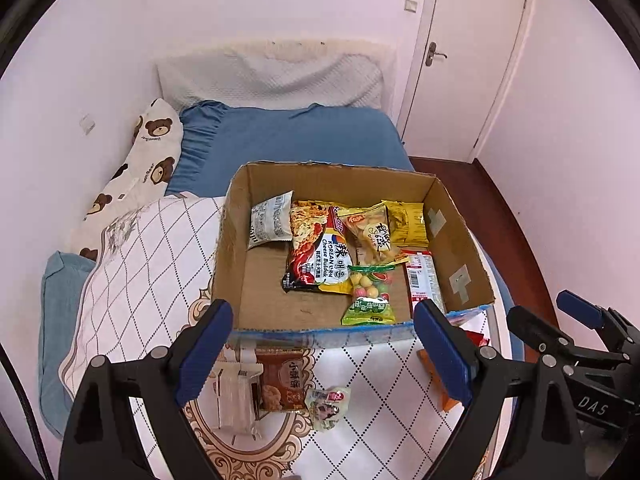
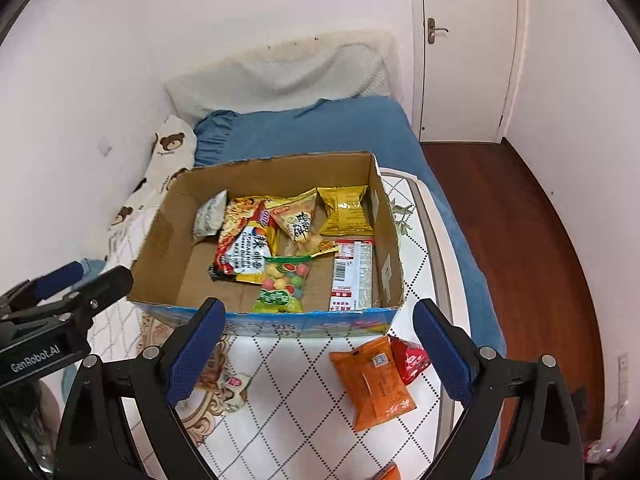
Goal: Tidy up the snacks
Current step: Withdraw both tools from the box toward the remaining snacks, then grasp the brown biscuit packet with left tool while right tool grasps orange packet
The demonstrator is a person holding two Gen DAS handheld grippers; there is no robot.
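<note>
Both grippers hang over the patterned quilt (image 2: 280, 380) at the near end of the bed, each with its blue-padded fingers spread wide and nothing between them. Under the left gripper (image 1: 322, 354), three snacks lie on the quilt: a clear wrapped packet (image 1: 236, 396), just beside it a brown biscuit packet (image 1: 280, 384), and touching that packet's right corner a small pale sweet bag (image 1: 328, 402). Under the right gripper (image 2: 316, 354) lies an orange packet (image 2: 370, 384), with a red packet (image 2: 410, 360) tucked against its far right edge.

Just beyond the fingers stands the open cardboard box (image 2: 168, 248), its near wall printed blue. Inside, close to the near wall, is a green bag of coloured candy balls (image 2: 282, 280), and to its right a long red-and-white packet (image 2: 352, 276) lies along the right wall. Behind the candy, a Korean cheese noodle packet (image 1: 316, 252) rests partly under it. A clear bag of biscuits (image 1: 370, 236) overlaps the noodles on the right. In the far right corner sits a gold packet (image 2: 346, 210); in the far left part, a white packet (image 1: 270, 220) leans on the back wall. The box's left half shows bare cardboard.

Further off lie a blue sheet (image 1: 288, 136), a teddy-bear pillow (image 1: 152, 148) against the wall, and a white door (image 1: 468, 60).
</note>
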